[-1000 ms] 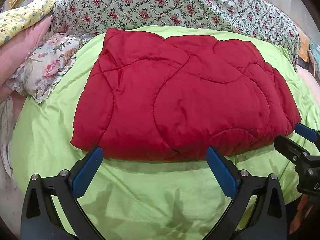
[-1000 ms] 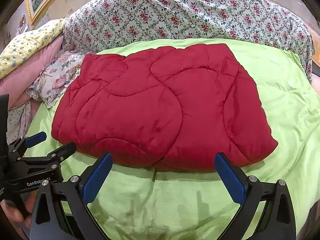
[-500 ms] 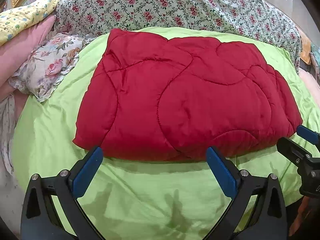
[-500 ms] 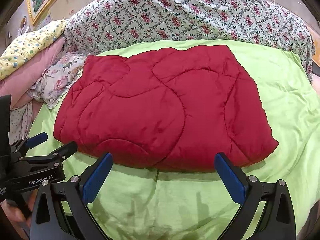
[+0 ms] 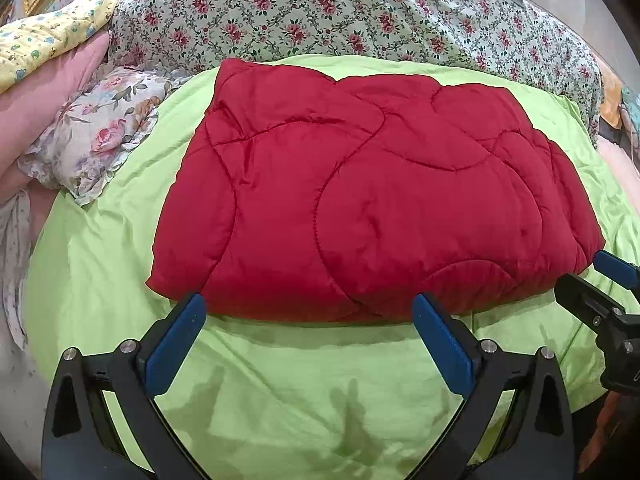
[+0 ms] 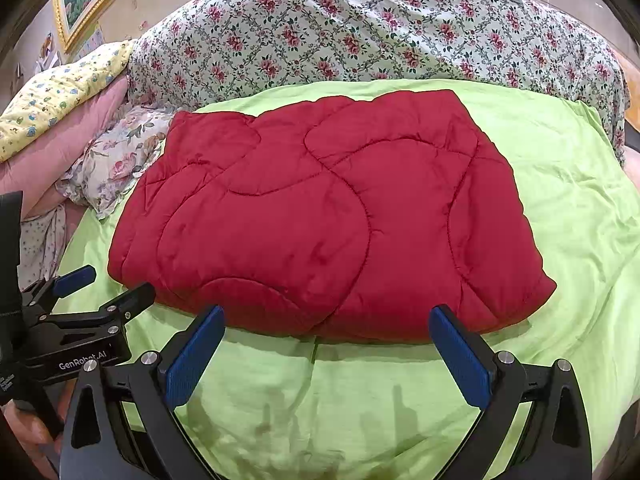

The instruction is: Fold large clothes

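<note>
Item one: a red quilted padded garment (image 5: pixel 372 204), puffy, with curved stitch lines, already folded into a thick rectangle. We find it lying flat at the middle of a lime-green bed sheet (image 5: pixel 320 392), its near edge just beyond both pairs of fingers.

Item two: the left gripper (image 5: pixel 306 338), black frame with blue pads. We hold its fingers spread wide, gripping nothing; they hover over the sheet, just short of the garment's near left portion.

Item three: the right gripper (image 6: pixel 328 342), same build. Its fingers are equally wide apart and empty, facing the garment's near right portion. Each gripper shows at the edge of the other's view, so we judge them side by side along the near edge.

Item four, surroundings: a floral-print bedcover (image 6: pixel 360 28) heaped behind the garment, a ruffled rose-print pillow (image 5: pixel 96 136) and a yellow patterned cushion (image 6: pixel 56 92) at the left.

Item five, risks as we judge them. The fill is thick and springy: a shallow pinch may catch the top layer only, and the fold beneath could open on lifting. The shell looks slick, so fabric may slide out of the pads. Reaching too low, we could clamp the green sheet with the garment and drag it along. Uneven lifts by the two grippers would skew the edges.
</note>
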